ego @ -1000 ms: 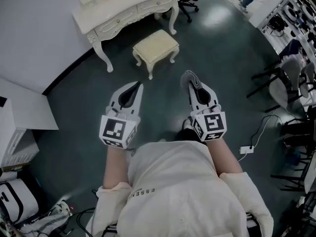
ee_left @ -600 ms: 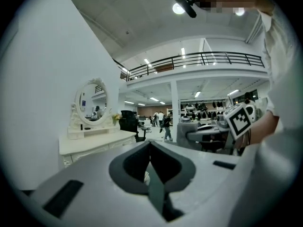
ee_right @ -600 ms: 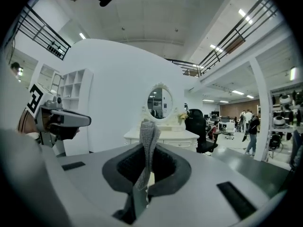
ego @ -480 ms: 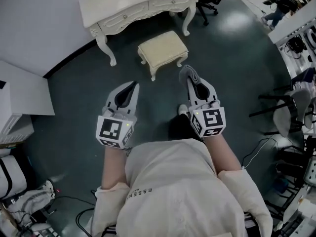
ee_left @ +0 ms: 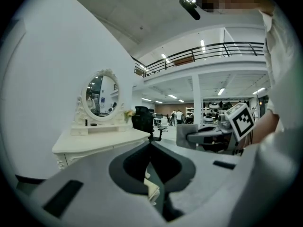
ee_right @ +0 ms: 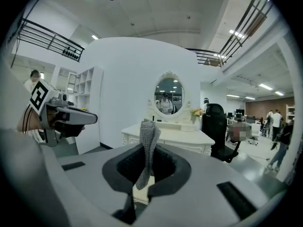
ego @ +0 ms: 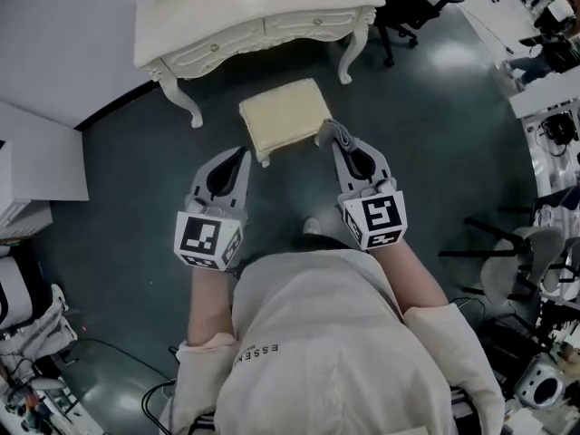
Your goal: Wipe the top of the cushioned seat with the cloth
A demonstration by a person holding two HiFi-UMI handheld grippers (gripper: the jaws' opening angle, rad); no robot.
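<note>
The cream cushioned seat (ego: 283,116) stands on the dark floor in front of the white dressing table (ego: 254,16). My right gripper (ego: 339,145) is shut on a grey cloth (ego: 333,134), which hangs by the seat's near right corner. In the right gripper view the cloth (ee_right: 147,145) sticks up past the closed jaws of the right gripper (ee_right: 147,150), and a bit of the seat (ee_right: 142,194) shows below. My left gripper (ego: 241,155) is shut and holds nothing, just short of the seat's near left corner. In the left gripper view the left gripper (ee_left: 150,146) points at the table.
An oval mirror (ee_right: 167,96) stands on the dressing table. A black office chair (ego: 408,7) is to the table's right. White cabinets (ego: 36,161) line the left wall. Chairs and cables (ego: 535,270) crowd the right side. The person's shoe (ego: 313,227) is on the floor behind the grippers.
The person has stepped toward the seat. Both grippers moved forward with it, and the seat now lies just ahead of the two tips. The cloth stays held.
</note>
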